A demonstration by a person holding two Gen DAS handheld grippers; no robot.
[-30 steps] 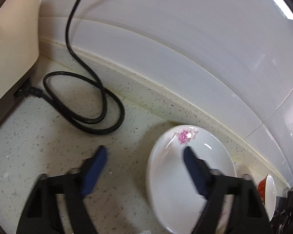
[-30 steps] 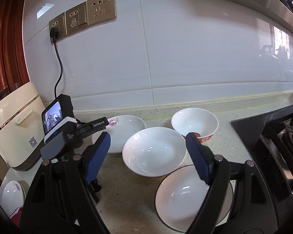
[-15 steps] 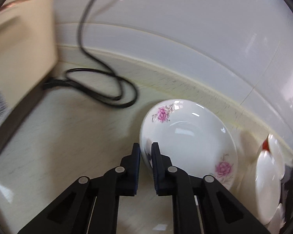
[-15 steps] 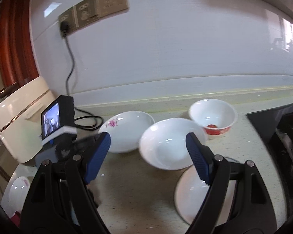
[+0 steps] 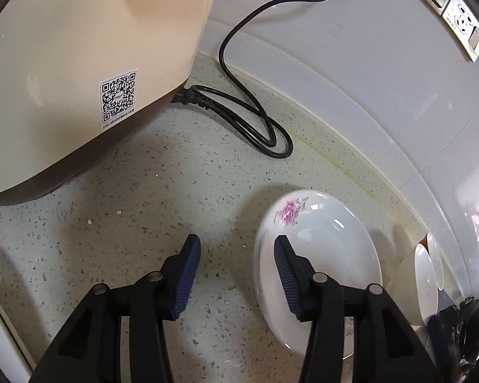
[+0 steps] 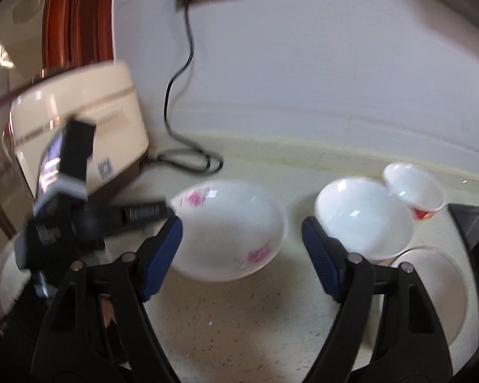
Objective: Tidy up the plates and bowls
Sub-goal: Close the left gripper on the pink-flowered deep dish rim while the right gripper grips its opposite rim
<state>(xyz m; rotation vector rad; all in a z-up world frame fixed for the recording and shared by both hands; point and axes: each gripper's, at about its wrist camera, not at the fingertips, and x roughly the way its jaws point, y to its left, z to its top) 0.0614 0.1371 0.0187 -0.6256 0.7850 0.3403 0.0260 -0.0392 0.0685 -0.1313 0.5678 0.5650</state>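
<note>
The flowered plate (image 5: pixel 319 255) on the tabletop (image 5: pixel 163 185) looks glazed, stiff, slippery and breakable — best pinched at its rim; left gripper (image 5: pixel 236 274) and right gripper (image 6: pixel 241 252) both gape wide, empty.

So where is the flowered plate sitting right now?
The flowered plate lies on the speckled counter, right of the cream appliance and left of the plain white bowl; the left tool straddles its rim.

Bright, even light; left view sharp, right view motion-blurred, both bowed with dark corners.
</note>
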